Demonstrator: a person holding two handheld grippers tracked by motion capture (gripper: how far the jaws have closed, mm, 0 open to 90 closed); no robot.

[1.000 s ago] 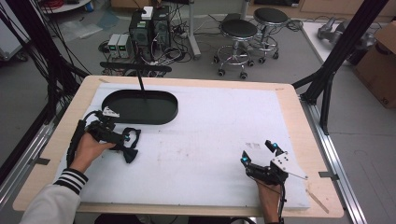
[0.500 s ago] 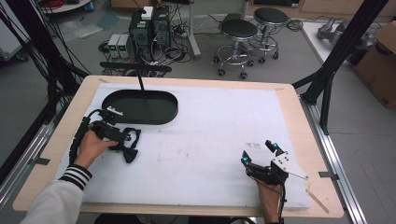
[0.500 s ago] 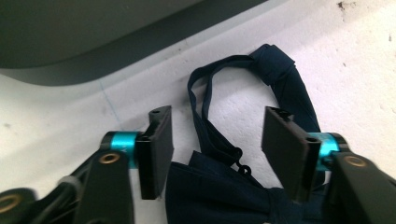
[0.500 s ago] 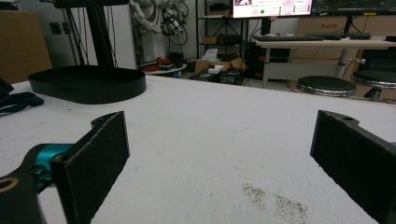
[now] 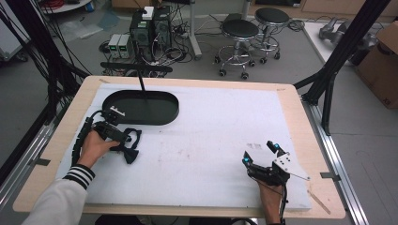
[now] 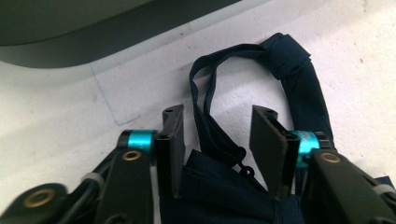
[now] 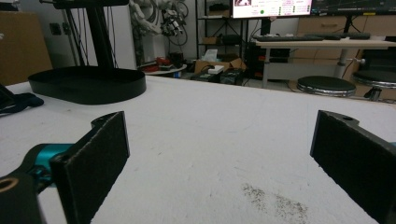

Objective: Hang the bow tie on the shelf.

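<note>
Left gripper (image 6: 217,144): fingers parted, dark blue strap (image 6: 210,121) lying between them on the white desk (image 5: 211,140) | black oval tray (image 5: 141,107) just beyond | right gripper (image 5: 262,154): fingers wide apart, empty, well apart from strap

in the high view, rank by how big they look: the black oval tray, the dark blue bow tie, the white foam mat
1. white foam mat
2. black oval tray
3. dark blue bow tie, part hidden by the left gripper
</note>
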